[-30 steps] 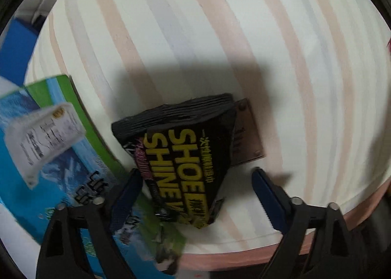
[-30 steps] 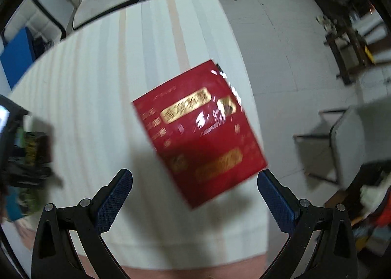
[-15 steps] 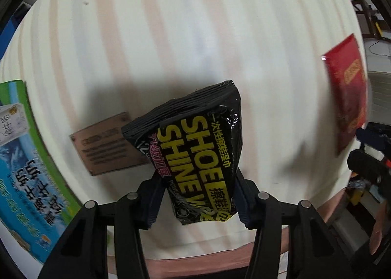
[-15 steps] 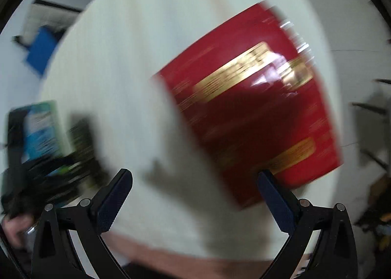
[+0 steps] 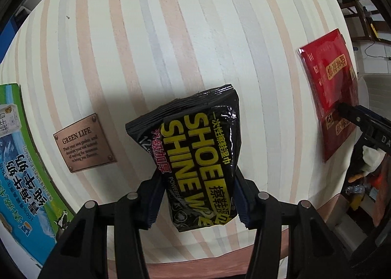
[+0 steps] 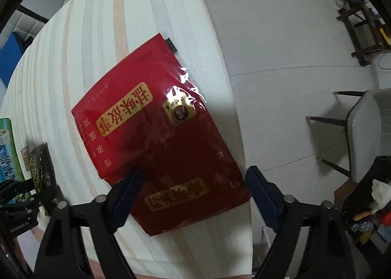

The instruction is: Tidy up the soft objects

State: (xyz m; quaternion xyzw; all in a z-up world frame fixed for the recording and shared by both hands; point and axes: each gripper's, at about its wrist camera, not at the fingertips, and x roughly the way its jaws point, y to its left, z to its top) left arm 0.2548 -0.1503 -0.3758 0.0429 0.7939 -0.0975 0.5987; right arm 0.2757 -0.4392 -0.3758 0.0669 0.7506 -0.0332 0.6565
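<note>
1. Shoe-wipe pack [image 5: 198, 156], black with yellow "SHOE SHINE WIPE" lettering, sat clamped in your left gripper [image 5: 198, 202]; its jaws had closed onto the pack's lower half, blue pads pressing both side edges.
2. You held that pack over the striped tablecloth [image 5: 171, 34], its sealed top edge pointing toward 12 o'clock in the left wrist view.
3. At 9 o'clock from the pack, a bronze "GREEN LIFE" plaque [image 5: 84, 142] lay flat on the cloth, just beside it but apart.
4. Further out toward 8 o'clock, a green-and-blue milk carton box [image 5: 22, 169] lay at the table's edge.
5. Your right gripper [image 6: 195, 191] stood with its jaws spread wide. The red packet [image 6: 161, 132] with gold labels lay flat on the cloth between them.
6. The left blue finger [image 6: 129, 188] overlapped the packet's near-left edge, while the right finger [image 6: 264, 193] hung beyond the table's edge over the floor. Whether the left pad touched the packet, you could not tell.
7. In the left wrist view the red packet [image 5: 330, 98] showed at 3 o'clock, near the table's right rim, well apart from the wipes.
8. A white chair [image 6: 366, 132] stood on the tiled floor at 3 o'clock in the right wrist view.
</note>
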